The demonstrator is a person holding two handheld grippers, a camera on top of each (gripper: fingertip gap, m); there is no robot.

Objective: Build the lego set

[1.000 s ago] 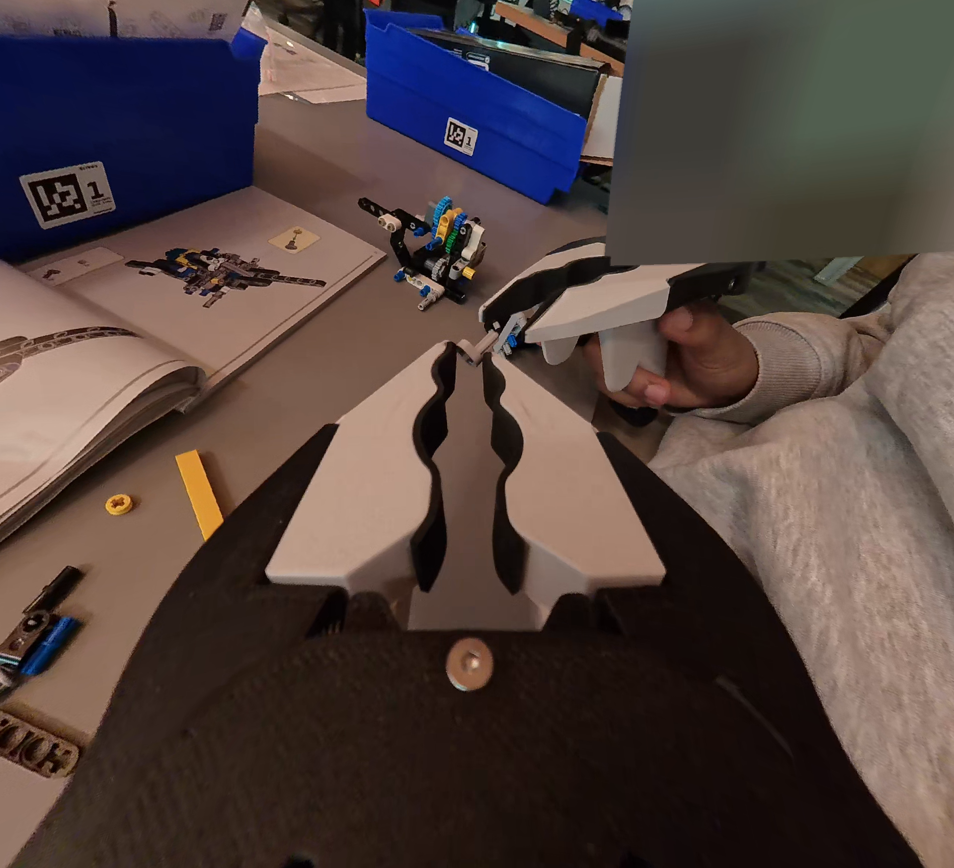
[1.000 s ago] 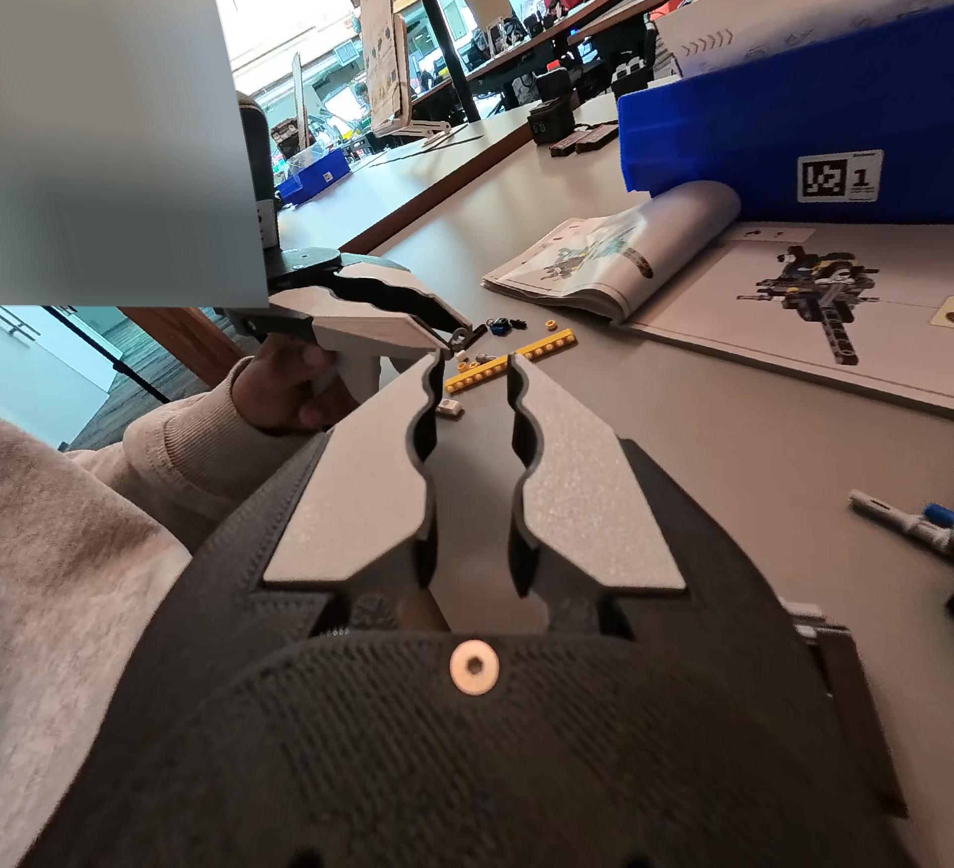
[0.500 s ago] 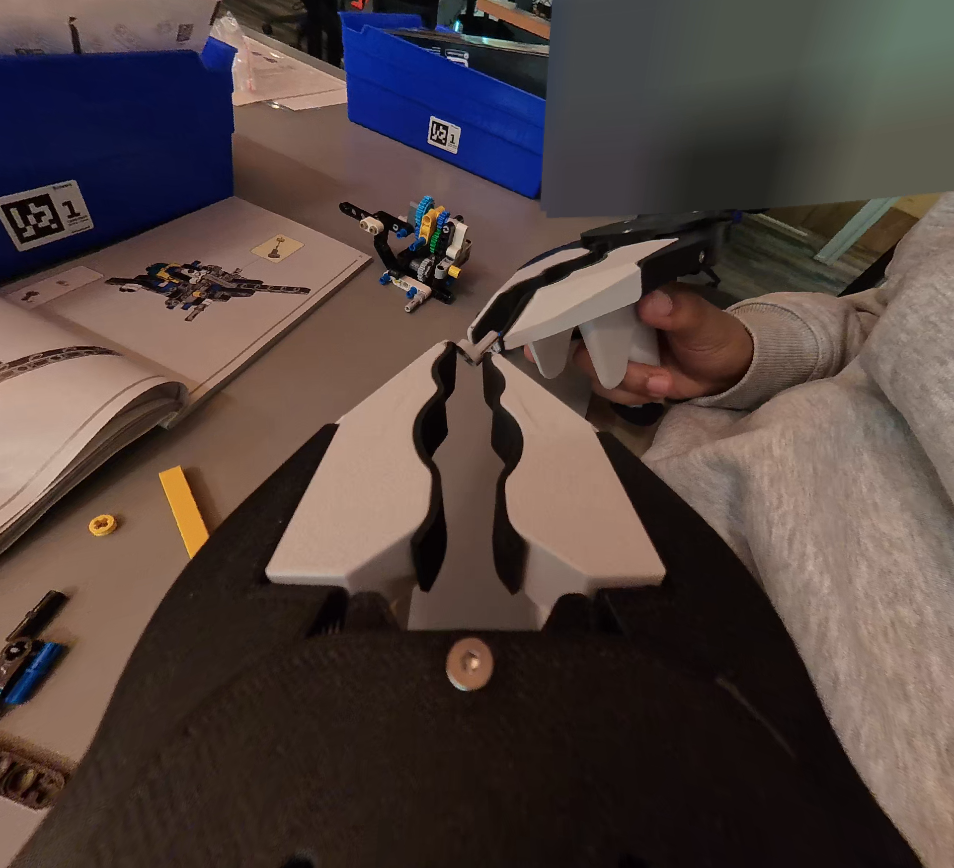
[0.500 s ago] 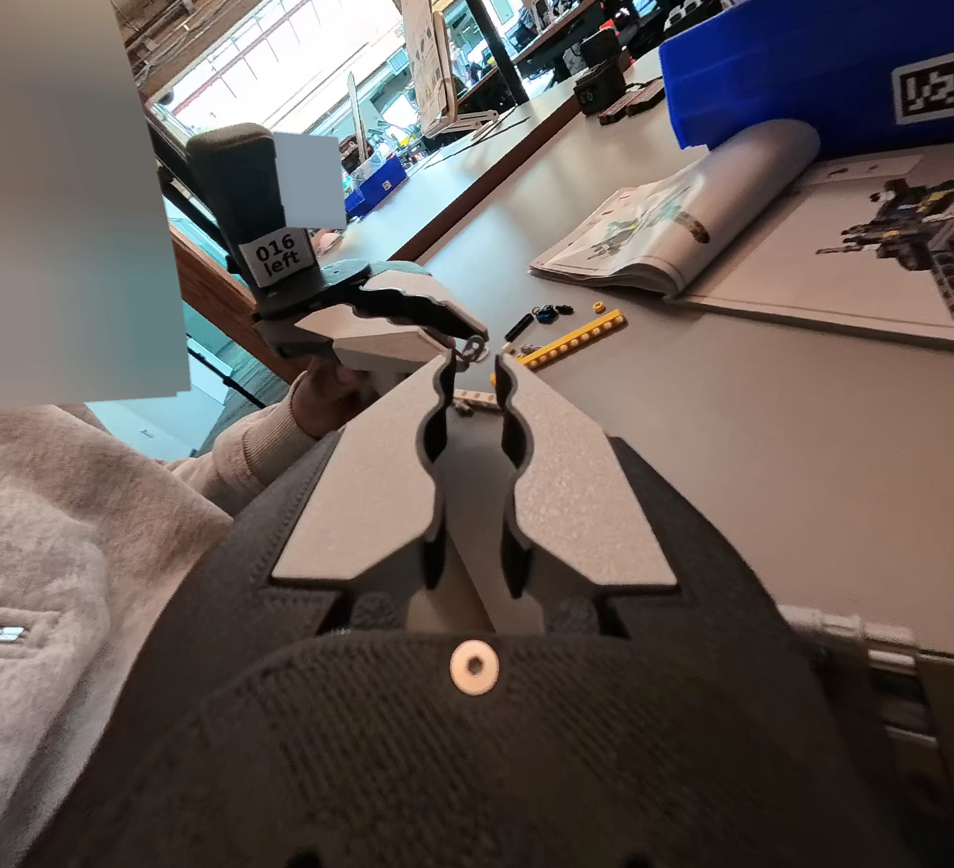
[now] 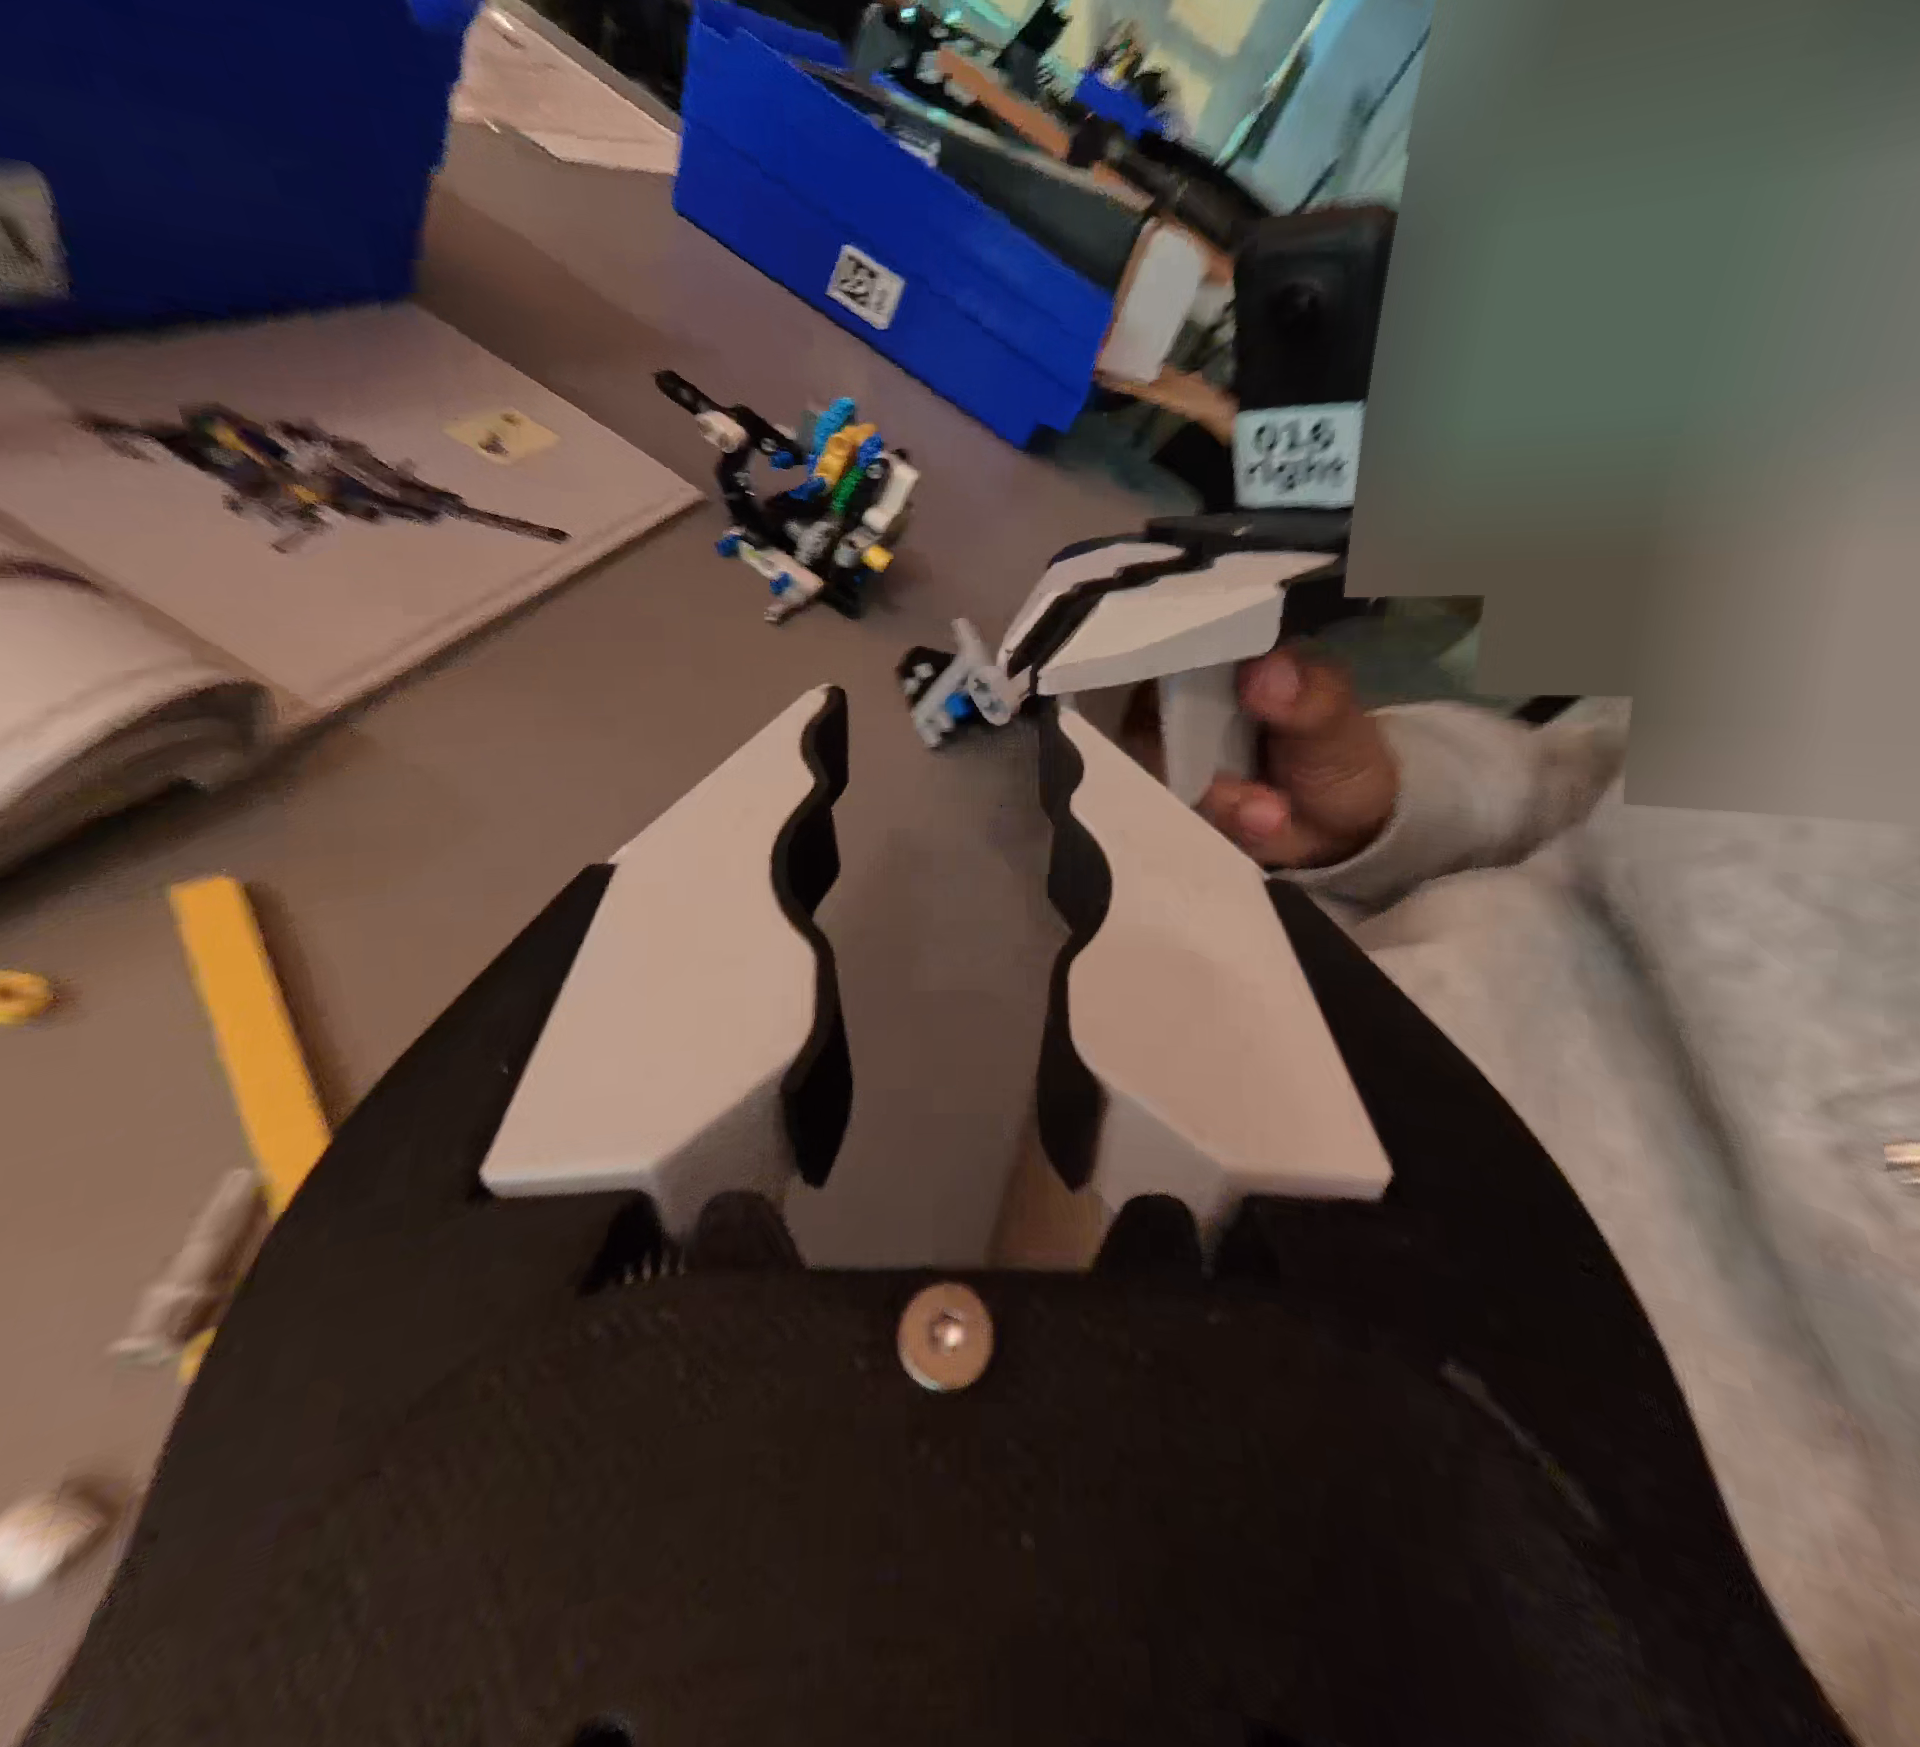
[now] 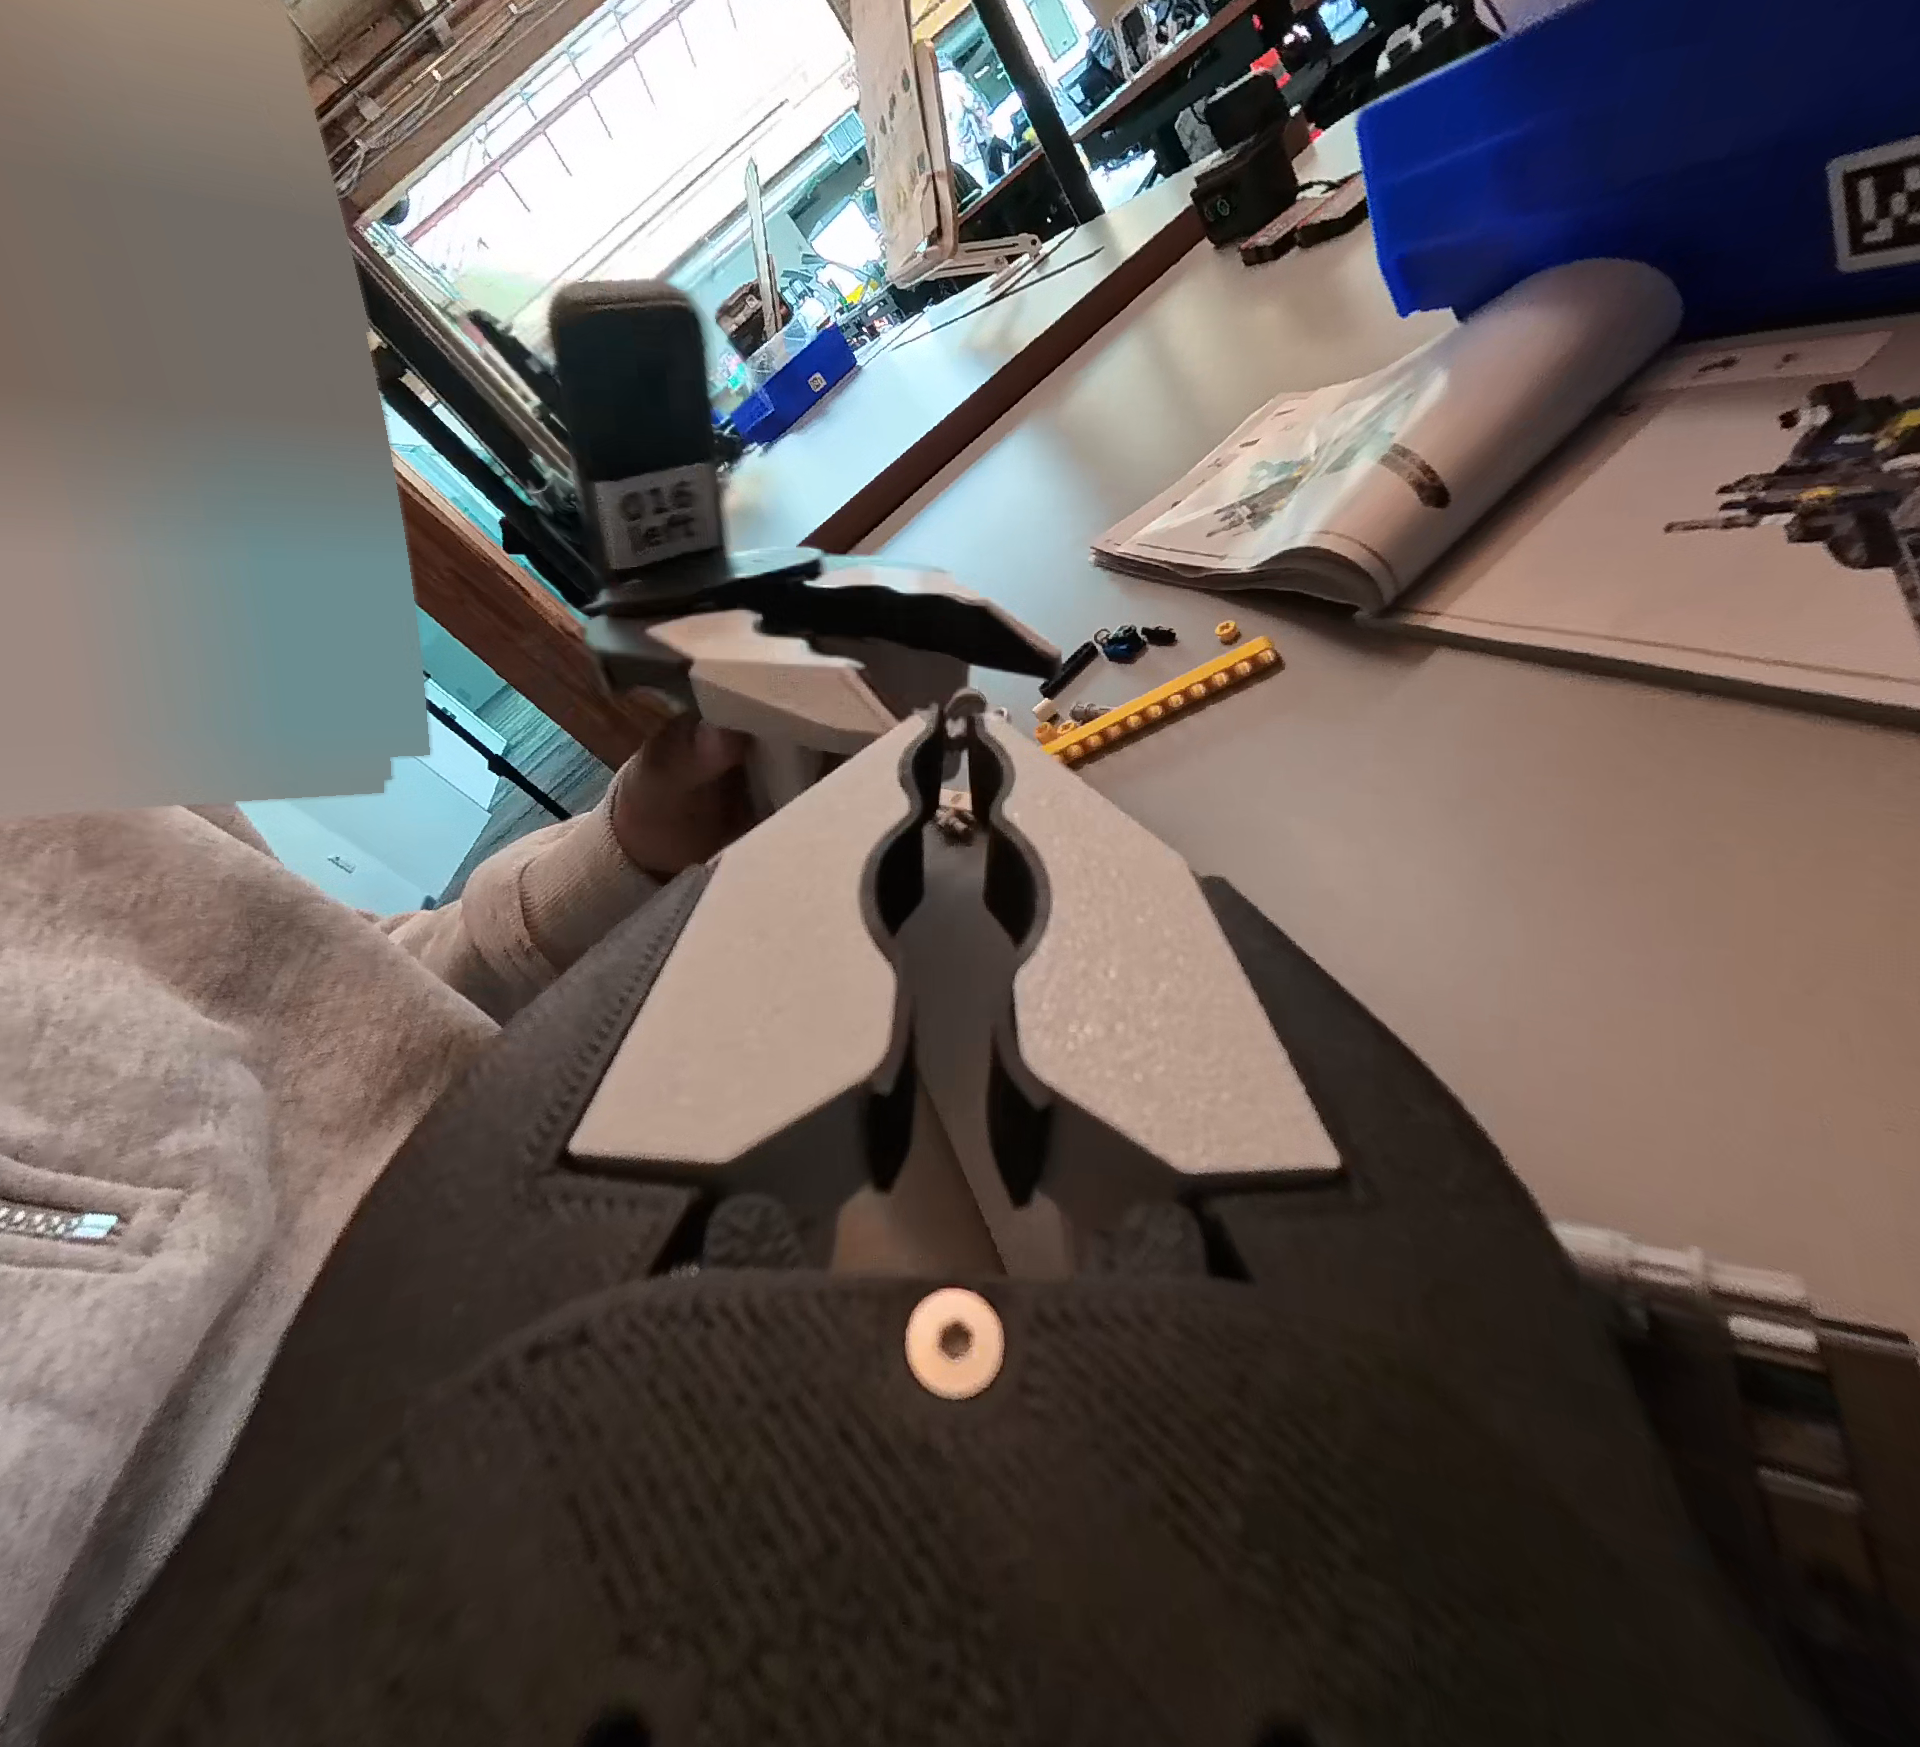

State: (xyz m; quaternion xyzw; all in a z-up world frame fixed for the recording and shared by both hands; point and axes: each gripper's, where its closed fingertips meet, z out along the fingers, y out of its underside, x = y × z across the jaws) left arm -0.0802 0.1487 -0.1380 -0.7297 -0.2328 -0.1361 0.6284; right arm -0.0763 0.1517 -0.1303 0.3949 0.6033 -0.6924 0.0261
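My left gripper (image 5: 938, 710) is open and empty, its jaws well apart above the grey table (image 5: 582, 679). My right gripper (image 6: 956, 729) is shut on a small grey, blue and black lego piece (image 5: 951, 684), held in the air just beyond the left fingertips; the piece also shows in the right wrist view (image 6: 961, 710). A partly built lego assembly (image 5: 821, 502) with blue, yellow and green gears stands on the table farther off. An open instruction booklet (image 5: 312, 492) lies to the left.
A long yellow beam (image 5: 244, 1001) and a small yellow round part (image 5: 21, 996) lie at the near left. Several small loose parts (image 6: 1122, 643) lie by the beam (image 6: 1164, 700). Blue bins (image 5: 883, 263) stand at the back. A grey sleeve (image 5: 1662, 1074) is on the right. Both grippers' tips are close together, under 4 cm apart. Left tips and right tips are each some 15 cm from the partly built lego assembly (image 5: 821, 502).
My left gripper has opened and let go of the small piece. My right gripper has closed on it and now holds it alone.
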